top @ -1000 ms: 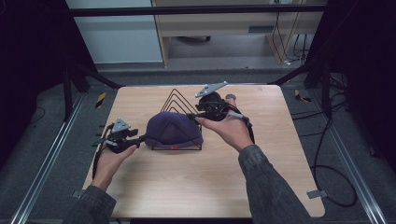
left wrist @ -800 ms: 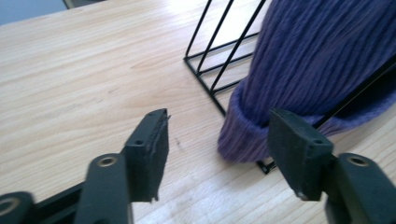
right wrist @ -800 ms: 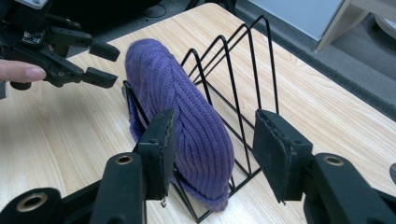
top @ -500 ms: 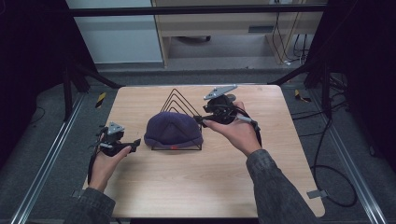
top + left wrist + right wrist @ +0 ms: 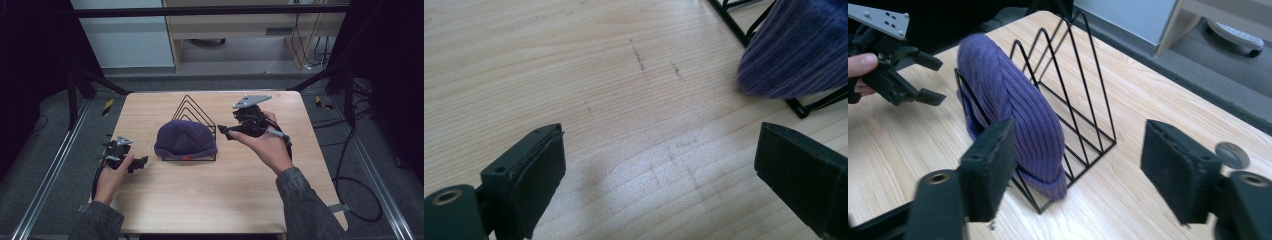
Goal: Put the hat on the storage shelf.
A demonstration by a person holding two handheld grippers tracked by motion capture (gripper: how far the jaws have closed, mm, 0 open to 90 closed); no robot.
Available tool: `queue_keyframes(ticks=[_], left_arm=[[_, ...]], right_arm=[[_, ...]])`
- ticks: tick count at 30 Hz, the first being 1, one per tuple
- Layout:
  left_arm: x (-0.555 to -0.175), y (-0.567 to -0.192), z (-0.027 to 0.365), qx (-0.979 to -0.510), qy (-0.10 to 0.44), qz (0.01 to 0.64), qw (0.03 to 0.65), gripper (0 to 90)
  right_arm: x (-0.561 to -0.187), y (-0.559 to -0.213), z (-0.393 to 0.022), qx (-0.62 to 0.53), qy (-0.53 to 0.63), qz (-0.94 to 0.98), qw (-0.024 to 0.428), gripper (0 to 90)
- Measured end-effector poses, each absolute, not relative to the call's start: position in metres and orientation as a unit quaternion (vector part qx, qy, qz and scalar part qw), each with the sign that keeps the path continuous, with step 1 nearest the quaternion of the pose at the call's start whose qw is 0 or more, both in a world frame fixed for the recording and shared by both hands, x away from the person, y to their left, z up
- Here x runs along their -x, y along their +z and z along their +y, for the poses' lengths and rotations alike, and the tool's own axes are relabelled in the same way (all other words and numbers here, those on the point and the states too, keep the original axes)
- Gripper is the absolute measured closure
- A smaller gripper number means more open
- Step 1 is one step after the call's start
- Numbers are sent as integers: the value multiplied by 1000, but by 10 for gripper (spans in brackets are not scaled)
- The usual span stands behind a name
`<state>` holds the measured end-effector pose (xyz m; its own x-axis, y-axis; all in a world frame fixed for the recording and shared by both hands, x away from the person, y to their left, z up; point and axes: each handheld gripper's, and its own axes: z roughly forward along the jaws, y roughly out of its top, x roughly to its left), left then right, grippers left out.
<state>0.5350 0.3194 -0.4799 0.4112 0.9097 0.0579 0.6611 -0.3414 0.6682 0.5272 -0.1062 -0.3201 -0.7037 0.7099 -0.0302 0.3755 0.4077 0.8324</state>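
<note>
Beanie (image 5: 185,139) draped on wire rack (image 5: 194,107), centre frame — left gripper (image 5: 139,163) and right gripper (image 5: 224,132) just opened, jaws spread, empty, flanking it.

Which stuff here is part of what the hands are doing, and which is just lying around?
Part of the job:
purple knit hat
black wire rack holding it
left gripper, open
right gripper, open

Just lying about:
yellow-black pieces on the floor
cables beside the table

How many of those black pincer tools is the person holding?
2. The left gripper sits low at the table's left edge, away from the purple beanie on the wire rack. The right gripper hovers right of the rack. Both have open jaws, nothing between.
</note>
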Motion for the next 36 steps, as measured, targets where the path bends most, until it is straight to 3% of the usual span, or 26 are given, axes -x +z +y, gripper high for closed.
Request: queue_keyframes(ticks=[6, 14, 36], left_arm=[[-536, -483, 319, -794, 210, 500, 273, 49], [-537, -489, 318, -799, 204, 500, 263, 49], [-536, -493, 318, -804, 199, 499, 255, 42]], right_arm=[[-515, -327, -125, -346, 431, 809, 202, 164], [-498, -341, -155, -369, 431, 797, 206, 108], [-471, -415, -224, -445, 398, 779, 190, 90]])
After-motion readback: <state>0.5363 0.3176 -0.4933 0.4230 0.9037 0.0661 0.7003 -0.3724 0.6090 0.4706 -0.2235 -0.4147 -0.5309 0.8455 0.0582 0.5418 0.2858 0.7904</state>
